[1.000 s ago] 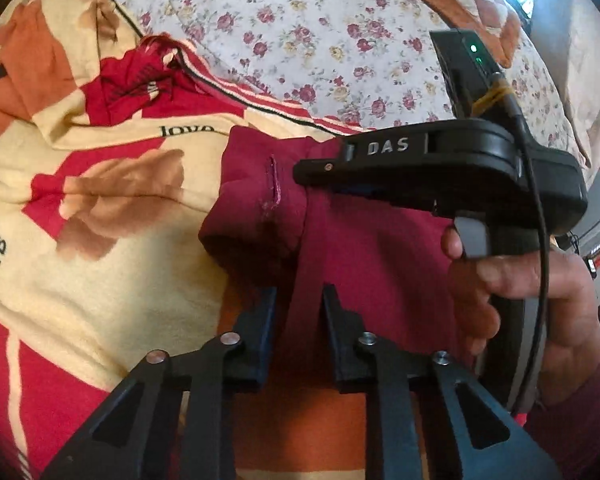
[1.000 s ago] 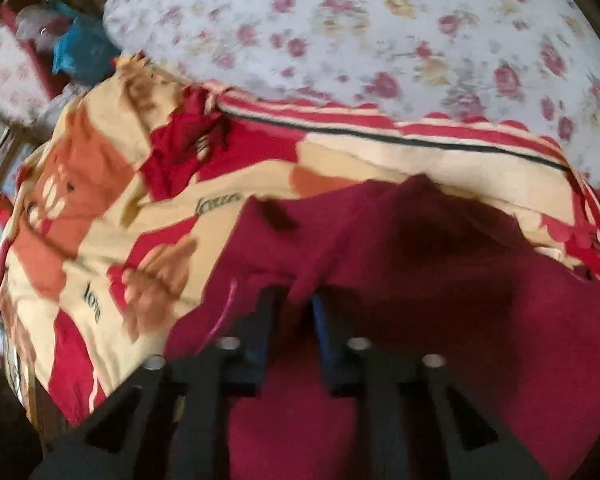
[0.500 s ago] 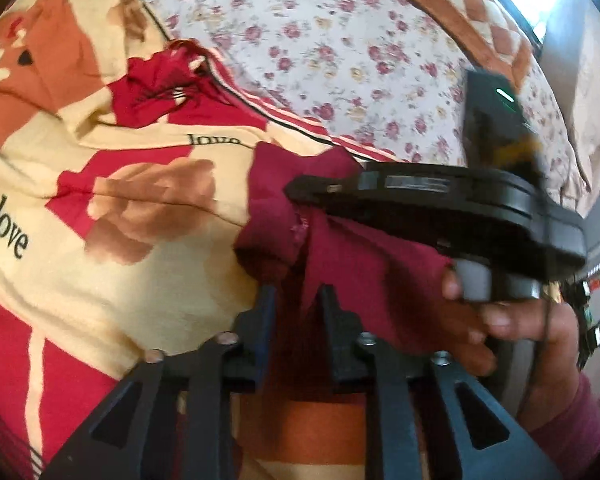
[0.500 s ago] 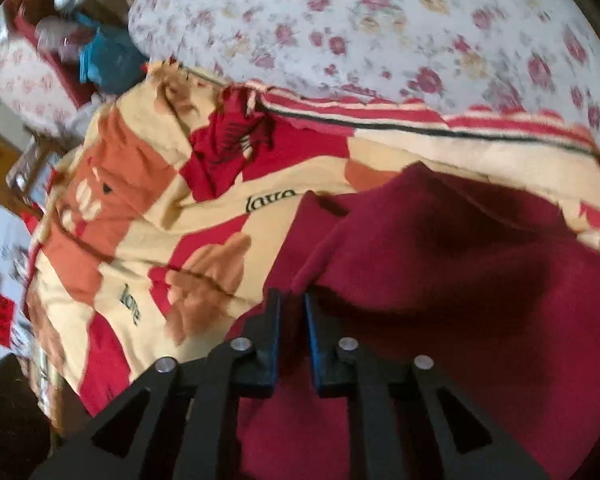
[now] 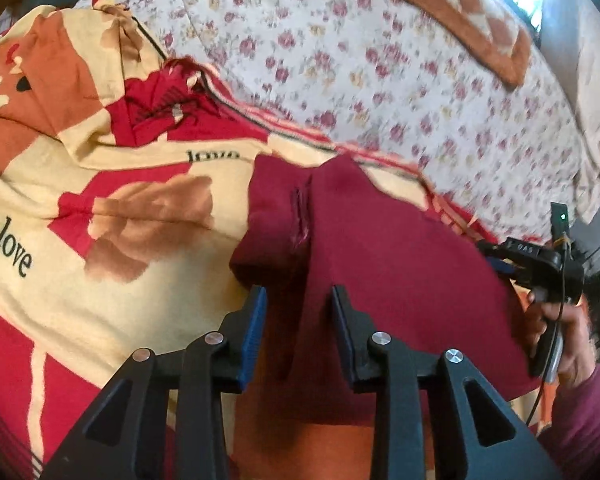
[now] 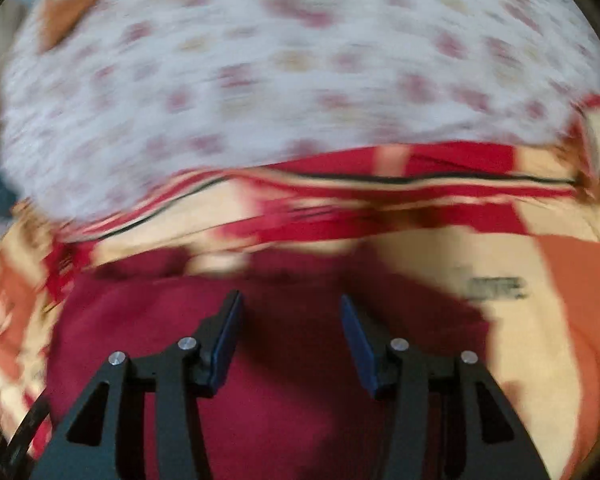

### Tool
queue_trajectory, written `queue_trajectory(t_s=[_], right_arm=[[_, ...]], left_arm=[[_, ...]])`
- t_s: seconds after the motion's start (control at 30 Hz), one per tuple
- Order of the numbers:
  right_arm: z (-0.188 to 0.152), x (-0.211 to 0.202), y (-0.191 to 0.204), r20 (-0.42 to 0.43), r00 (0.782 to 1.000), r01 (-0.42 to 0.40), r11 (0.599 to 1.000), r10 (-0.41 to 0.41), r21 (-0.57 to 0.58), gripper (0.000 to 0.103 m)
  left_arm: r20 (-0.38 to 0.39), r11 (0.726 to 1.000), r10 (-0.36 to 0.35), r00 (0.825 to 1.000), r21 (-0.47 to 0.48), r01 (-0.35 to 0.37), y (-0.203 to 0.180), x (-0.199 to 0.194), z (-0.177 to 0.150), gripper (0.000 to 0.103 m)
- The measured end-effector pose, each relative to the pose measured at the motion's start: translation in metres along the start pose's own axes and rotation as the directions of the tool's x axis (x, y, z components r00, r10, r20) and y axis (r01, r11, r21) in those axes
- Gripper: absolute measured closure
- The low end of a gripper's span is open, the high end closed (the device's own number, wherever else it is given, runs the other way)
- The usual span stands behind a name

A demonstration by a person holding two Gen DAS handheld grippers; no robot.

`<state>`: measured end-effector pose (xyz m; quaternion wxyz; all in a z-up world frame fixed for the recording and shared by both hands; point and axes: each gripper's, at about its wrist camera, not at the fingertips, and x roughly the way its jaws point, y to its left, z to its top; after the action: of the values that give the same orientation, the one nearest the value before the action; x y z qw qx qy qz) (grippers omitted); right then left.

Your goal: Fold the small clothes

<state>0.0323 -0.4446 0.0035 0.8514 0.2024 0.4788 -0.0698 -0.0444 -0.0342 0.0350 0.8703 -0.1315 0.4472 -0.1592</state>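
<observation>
1. Letting go is what just happened: both your jaws have just been opening, and neither pinches cloth now.
2. Your left gripper [image 5: 298, 300] stands slightly parted over a ridge of the maroon garment [image 5: 384, 240], which lies on the blanket [image 5: 100, 280] on the bed.
3. Your right gripper [image 6: 290, 312] has swung from beside the left jaws to the garment's far side, jaws wide apart.
4. That fold looks placed; another probably follows.
</observation>
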Motion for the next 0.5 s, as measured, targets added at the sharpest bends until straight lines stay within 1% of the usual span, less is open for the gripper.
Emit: queue_trajectory(t_s=[0.03,0.07,0.1,0.17,0.2,0.23,0.3,0.4,0.43,0.5], right_arm=[[0.001,0.007,-0.01,-0.01,1.0,-0.011,1.0,0.011,0.028,0.062],[0.001,0.014,-0.016,-0.009,1.0,-0.025,0.999,0.026,0.043,0.065],[0.001,0.017,-0.018,0.011,1.0,-0.028,0.999,0.028,0.029,0.066],[0.002,0.02,-0.009,0.025,1.0,0.011,1.0,-0.011,-0.016,0.065],[0.002,0.02,-0.004,0.028,0.999,0.029,0.999,-0.027,-0.041,0.062],[0.002,0.019,0.0,0.028,0.999,0.031,0.998,-0.029,-0.06,0.058],[0.001,0.012,0.004,0.025,0.999,0.034,0.998,-0.033,-0.06,0.058],[-0.004,-0.009,0.012,0.042,0.999,0.003,0.999,-0.002,-0.044,0.058],[-0.006,-0.015,0.017,0.043,0.999,-0.01,0.999,0.012,-0.052,0.056],[-0.013,-0.025,0.04,0.024,0.998,-0.057,0.993,0.06,-0.107,0.053]], left_arm=[[-0.015,1.0,0.016,1.0,0.002,-0.016,0.0,0.004,-0.001,0.092],[-0.026,1.0,0.027,0.999,0.002,-0.027,0.001,0.009,-0.002,0.091],[-0.031,0.999,0.035,0.999,0.003,-0.035,0.0,0.011,-0.002,0.09],[-0.034,0.999,0.048,0.998,0.007,-0.048,0.0,0.014,-0.004,0.089],[-0.033,0.998,0.054,0.998,0.012,-0.054,0.0,0.015,-0.005,0.089],[-0.029,0.998,0.06,0.998,0.017,-0.059,-0.001,0.015,-0.005,0.089],[-0.024,0.997,0.068,0.997,0.026,-0.067,-0.001,0.014,-0.007,0.089],[-0.021,0.997,0.073,0.997,0.027,-0.072,-0.002,0.014,-0.006,0.089],[-0.02,0.997,0.075,0.997,0.029,-0.074,-0.002,0.013,-0.006,0.089],[-0.015,0.996,0.08,0.997,0.038,-0.079,-0.003,0.011,-0.007,0.089]])
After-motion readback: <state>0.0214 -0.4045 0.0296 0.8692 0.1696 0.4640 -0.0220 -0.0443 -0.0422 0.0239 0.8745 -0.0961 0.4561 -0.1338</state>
